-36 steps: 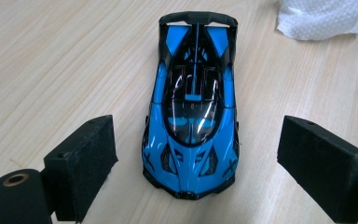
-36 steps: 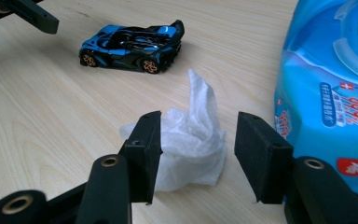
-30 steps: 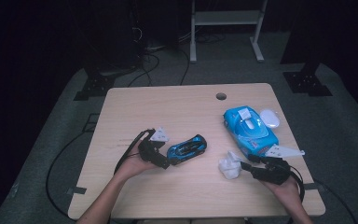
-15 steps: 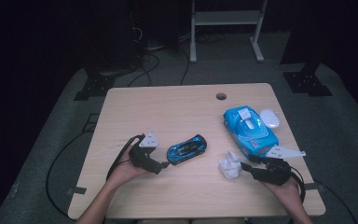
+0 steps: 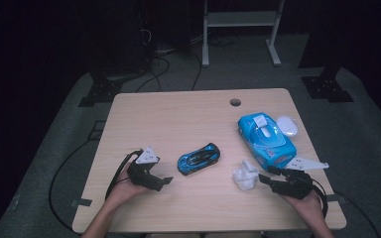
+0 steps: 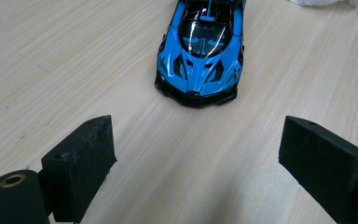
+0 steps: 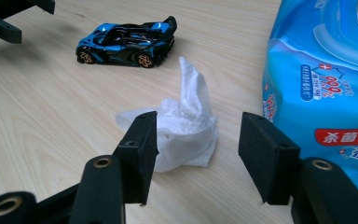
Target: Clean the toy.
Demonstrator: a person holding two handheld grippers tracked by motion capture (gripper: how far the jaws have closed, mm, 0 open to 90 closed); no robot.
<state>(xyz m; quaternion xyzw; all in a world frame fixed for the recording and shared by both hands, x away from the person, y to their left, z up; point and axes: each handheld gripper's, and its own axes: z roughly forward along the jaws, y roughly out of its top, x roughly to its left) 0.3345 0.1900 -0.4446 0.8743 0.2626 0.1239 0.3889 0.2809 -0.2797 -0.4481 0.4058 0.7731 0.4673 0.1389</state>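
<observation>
Left gripper point(image 5: 164, 181) fingers wide apart, empty, just short of blue toy car point(image 5: 199, 158), right gripper point(image 5: 264, 177) fingers just opening, parted beside crumpled wipe point(image 5: 244, 176), wipes pack point(image 5: 266, 141) near on surface point(image 5: 178, 119)

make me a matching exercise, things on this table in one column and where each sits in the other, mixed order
Things:
1. small blue and black toy car
2. crumpled white wet wipe
3. blue plastic pack of wet wipes
4. round cable hole in the wooden table

Places:
A. right side, lid flipped open
B. table's far edge
C. ahead of the open left tongs
D. ahead of the open right tongs

Pairs: 1-C, 2-D, 3-A, 4-B
</observation>
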